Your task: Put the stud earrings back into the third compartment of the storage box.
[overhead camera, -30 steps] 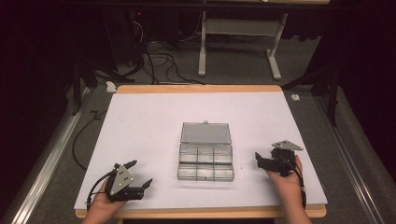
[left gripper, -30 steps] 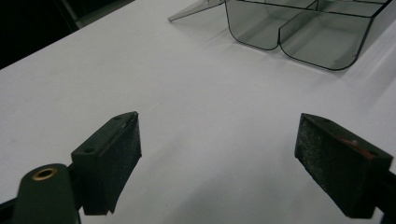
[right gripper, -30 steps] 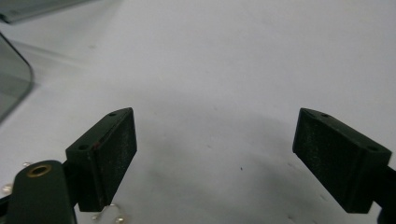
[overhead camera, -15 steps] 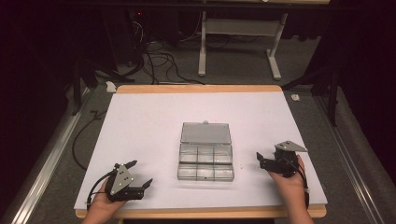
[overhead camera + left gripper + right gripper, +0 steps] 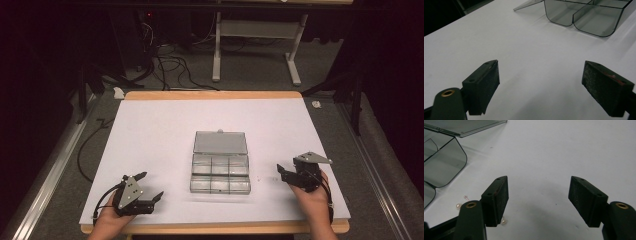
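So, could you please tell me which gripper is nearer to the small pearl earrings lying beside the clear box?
Right. The right gripper hovers just beside the earrings, fingers apart; the left gripper sits across the clear box.

A white sheet (image 5: 155, 130) covers most of the worktop (image 5: 210, 94), leaving its wooden edge bare along the far and near sides. Beyond it lies grey carpeted floor (image 5: 255, 80), where a tangle of black cables (image 5: 165, 65) runs back into the dark. Just beside the tangle stand the pale legs of a metal frame (image 5: 216, 55). Two small white scraps sit on the floor – one (image 5: 118, 93) by the far left corner, one (image 5: 316, 104) by the far right. A metal rail (image 5: 45, 185) runs along the left – a thin black cord (image 5: 85, 150) loops between it and the worktop.
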{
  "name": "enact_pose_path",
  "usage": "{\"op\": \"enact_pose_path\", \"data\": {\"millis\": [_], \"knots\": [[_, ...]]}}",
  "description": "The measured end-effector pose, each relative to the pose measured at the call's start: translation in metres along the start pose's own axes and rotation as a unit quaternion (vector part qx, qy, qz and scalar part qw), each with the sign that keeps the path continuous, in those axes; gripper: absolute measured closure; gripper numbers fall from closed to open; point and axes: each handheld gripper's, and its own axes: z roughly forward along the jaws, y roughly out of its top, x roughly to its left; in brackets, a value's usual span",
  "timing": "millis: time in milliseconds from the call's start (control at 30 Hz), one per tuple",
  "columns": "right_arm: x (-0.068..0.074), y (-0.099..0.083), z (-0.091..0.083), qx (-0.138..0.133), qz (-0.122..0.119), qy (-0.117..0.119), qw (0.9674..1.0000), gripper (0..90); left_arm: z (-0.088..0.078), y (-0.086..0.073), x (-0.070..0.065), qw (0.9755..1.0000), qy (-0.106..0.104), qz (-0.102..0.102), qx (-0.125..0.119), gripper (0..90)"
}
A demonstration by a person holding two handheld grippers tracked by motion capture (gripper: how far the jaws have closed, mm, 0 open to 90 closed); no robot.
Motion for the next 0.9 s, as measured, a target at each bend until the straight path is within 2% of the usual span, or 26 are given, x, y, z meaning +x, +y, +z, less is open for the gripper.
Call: {"op": "enact_pose_path", "data": {"millis": [133,267,533,667,800,900], "knots": [[0.003,0.002,-0.003,-0.003,0.004,0.0,1.0,33.6,0.0,0.0,0.0,1.0,0.0,0.002,0.0,15.2],[0.006,0.004,-0.004,0.011,0.007,0.007,0.9999,34.6,0.0,0.0,0.0,1.0,0.0,0.001,0.0,15.2],[0.01,0.004,-0.007,0.06,0.004,0.011,0.9981,41.4,0.0,0.0,-0.001,1.0,-0.002,0.002,0.002,15.2],[0.009,0.004,-0.008,0.073,0.006,0.016,0.9972,45.4,0.0,0.0,-0.001,1.0,0.001,0.005,0.002,15.2],[0.007,0.003,-0.012,0.086,0.01,0.025,0.996,55.1,0.0,0.0,-0.001,1.0,0.003,0.003,0.0,15.2],[0.005,0.002,-0.015,0.089,0.01,0.028,0.9956,56.4,0.0,0.0,-0.001,1.0,0.002,0.003,0.0,15.2]]}}
